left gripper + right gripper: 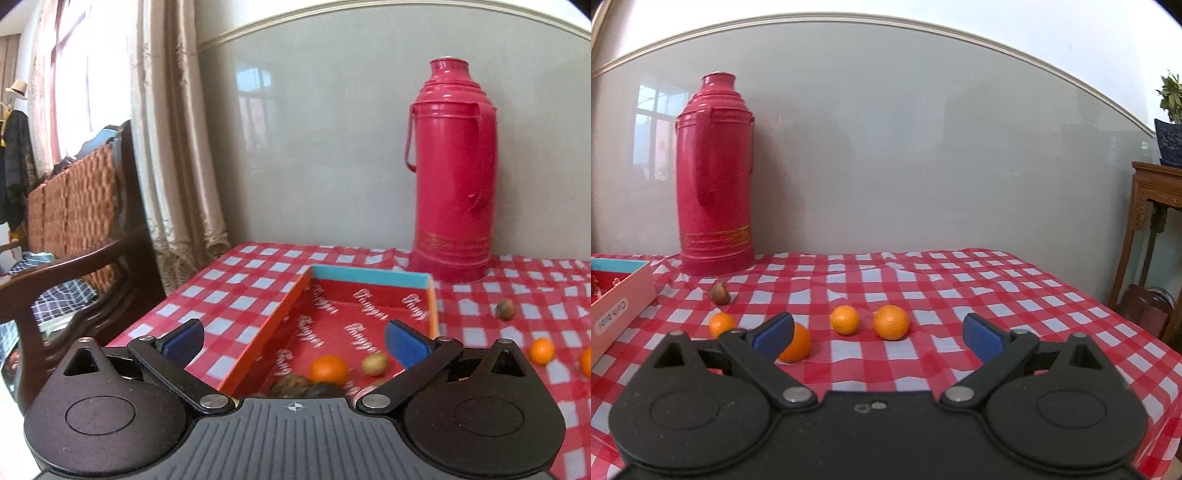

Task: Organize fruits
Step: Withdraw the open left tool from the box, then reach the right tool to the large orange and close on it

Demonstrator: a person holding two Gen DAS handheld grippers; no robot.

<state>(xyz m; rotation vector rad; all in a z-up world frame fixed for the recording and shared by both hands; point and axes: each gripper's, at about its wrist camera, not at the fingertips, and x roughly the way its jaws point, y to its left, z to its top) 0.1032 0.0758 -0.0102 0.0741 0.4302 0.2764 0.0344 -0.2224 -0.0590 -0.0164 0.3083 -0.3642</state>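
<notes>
A red box (431, 295) with a blue far rim lies on the checked cloth. Inside it sit an orange (328, 368), a small yellow-green fruit (374, 363) and two brown fruits (291, 384) near the front. My left gripper (293, 339) hovers above the box, open, with nothing between its blue pads. My right gripper (879, 334) is open over the cloth. Several oranges lie ahead of it: one (844, 319), a bigger one (891, 322), one (798, 343) partly behind the left pad, and one (721, 324) further left. A brown fruit (720, 292) lies beyond them.
A tall red thermos (714, 177) stands against the grey wall behind the box (620, 295). A wooden chair (92, 258) and curtain are left of the table. A carved wooden stand (1156, 236) with a potted plant is off the table's right edge.
</notes>
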